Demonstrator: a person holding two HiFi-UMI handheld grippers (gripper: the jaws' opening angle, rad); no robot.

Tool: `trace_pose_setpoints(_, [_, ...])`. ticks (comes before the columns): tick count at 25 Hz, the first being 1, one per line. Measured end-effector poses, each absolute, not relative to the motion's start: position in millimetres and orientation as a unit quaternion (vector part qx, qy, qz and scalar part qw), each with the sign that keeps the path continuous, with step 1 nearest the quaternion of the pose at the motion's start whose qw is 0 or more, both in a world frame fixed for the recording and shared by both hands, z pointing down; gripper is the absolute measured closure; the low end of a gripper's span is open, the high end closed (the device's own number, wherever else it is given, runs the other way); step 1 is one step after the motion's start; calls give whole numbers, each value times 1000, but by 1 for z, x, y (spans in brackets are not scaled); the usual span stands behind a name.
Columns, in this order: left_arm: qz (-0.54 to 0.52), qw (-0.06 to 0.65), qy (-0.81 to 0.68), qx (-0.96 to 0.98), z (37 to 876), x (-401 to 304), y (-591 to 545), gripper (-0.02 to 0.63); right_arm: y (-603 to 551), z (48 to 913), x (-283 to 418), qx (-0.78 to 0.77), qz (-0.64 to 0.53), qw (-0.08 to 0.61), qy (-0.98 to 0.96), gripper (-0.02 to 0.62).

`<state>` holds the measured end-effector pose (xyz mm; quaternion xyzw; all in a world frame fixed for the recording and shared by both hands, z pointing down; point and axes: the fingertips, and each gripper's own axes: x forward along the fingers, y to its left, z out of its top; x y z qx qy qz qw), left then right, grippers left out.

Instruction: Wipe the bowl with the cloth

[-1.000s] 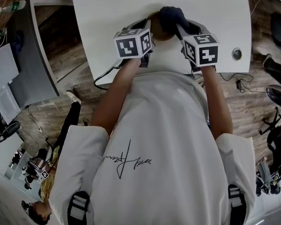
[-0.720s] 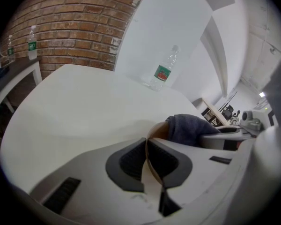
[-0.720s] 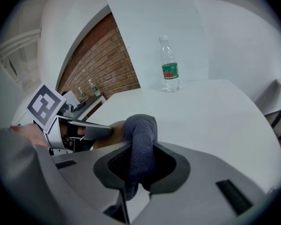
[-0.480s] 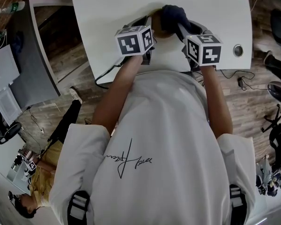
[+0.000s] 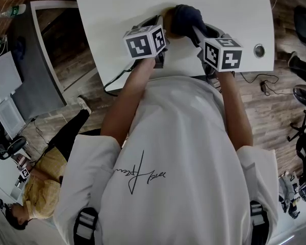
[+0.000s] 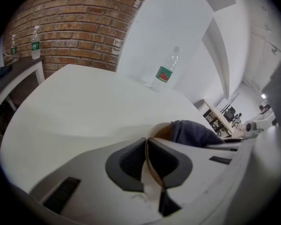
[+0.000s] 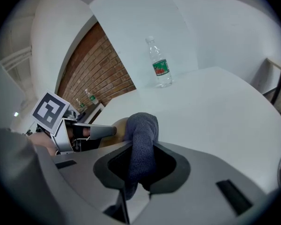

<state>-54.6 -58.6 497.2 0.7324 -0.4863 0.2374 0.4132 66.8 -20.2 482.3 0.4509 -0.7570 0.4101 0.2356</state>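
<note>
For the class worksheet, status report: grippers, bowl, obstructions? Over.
Left gripper shut on bowl rim. Right gripper shut on cloth, cloth at the bowl. Bottle well clear behind.

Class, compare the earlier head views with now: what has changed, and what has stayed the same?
The right gripper has rolled slightly, carrying the cloth a little across the bowl. A bystander at lower left has shifted. Unchanged: the left gripper stays shut on the bowl's rim, the right on the cloth, and both hands have hardly moved.

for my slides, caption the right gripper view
The right gripper grips the cloth at the bowl the left gripper holds
</note>
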Motion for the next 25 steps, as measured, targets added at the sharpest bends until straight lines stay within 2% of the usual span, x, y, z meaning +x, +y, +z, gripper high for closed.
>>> trace_pose_setpoints(25, [231, 413, -490, 732, 499, -56, -59, 591, 7, 486, 60, 462, 441, 206, -741, 533])
